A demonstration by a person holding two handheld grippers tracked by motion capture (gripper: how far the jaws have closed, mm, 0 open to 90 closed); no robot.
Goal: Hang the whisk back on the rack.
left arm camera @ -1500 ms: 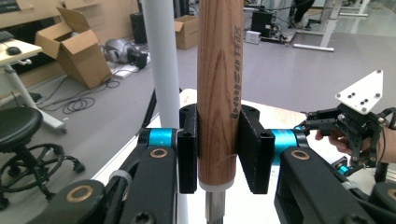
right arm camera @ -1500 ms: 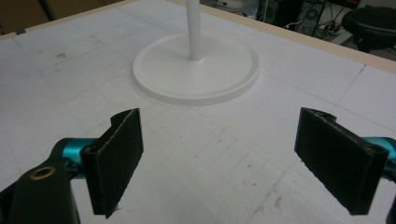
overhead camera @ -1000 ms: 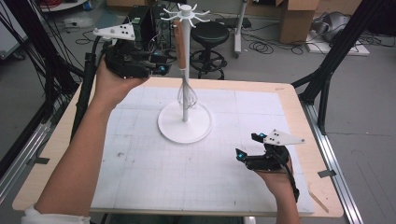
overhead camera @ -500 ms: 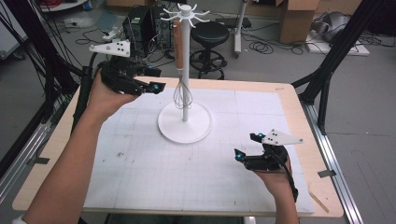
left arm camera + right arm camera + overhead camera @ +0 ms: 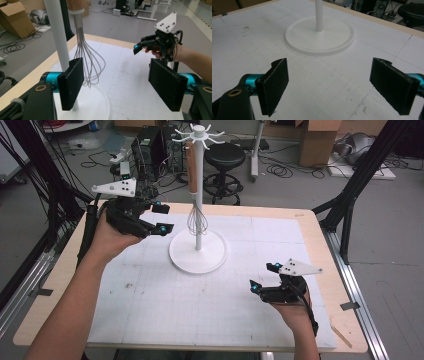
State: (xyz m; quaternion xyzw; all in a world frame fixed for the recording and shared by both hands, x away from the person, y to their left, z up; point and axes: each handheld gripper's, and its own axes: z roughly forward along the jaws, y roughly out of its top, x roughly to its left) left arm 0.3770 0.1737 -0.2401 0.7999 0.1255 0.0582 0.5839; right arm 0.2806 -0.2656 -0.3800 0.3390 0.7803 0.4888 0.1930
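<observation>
Two claws work over a wooden table whose top is covered by a white gridded mat, scuffed with dark smudges. A white stand sits on the mat toward the far middle: a round base, a thin upright pole, hooked arms at the top. A whisk with a wooden handle hangs from it, its wire loops just beside the pole and above the base.

At the far left, the left claw is held above the mat with its jaws spread wide and nothing between them; in the left gripper view the whisk's wires show in the gap ahead, close to one jaw, though I cannot tell if they touch. The right claw rests low near the right near corner, well apart from the stand, jaws wide open and empty, facing the base.

Much of the mat lies bare at the near and middle parts. The table's wooden edge shows around the mat, widest at the right. Beyond the far edge I see a black stool, stacked electronics, loose cables on a grey floor, and cardboard boxes. Black frame struts stand at both sides.
</observation>
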